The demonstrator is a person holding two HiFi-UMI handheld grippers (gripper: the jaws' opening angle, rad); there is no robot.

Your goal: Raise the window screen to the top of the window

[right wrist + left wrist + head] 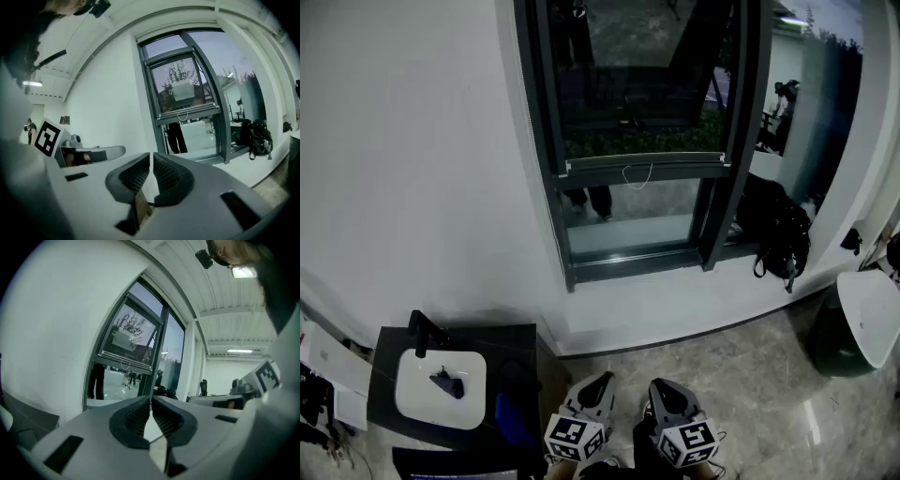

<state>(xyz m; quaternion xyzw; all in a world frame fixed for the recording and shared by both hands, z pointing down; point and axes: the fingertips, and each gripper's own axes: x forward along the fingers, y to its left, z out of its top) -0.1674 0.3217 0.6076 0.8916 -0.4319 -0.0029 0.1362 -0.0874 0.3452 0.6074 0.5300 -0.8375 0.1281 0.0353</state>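
We hold the left gripper and right gripper at the bottom centre, each clenched shut on nothing. The window screen hangs upper centre, its bottom bar mid-window, well apart from both.

The window frame is showing dark grey against a white wall; the floor is looking mottled beige-grey, perhaps marble; the left gripper and right gripper are wearing black-and-white square markers.
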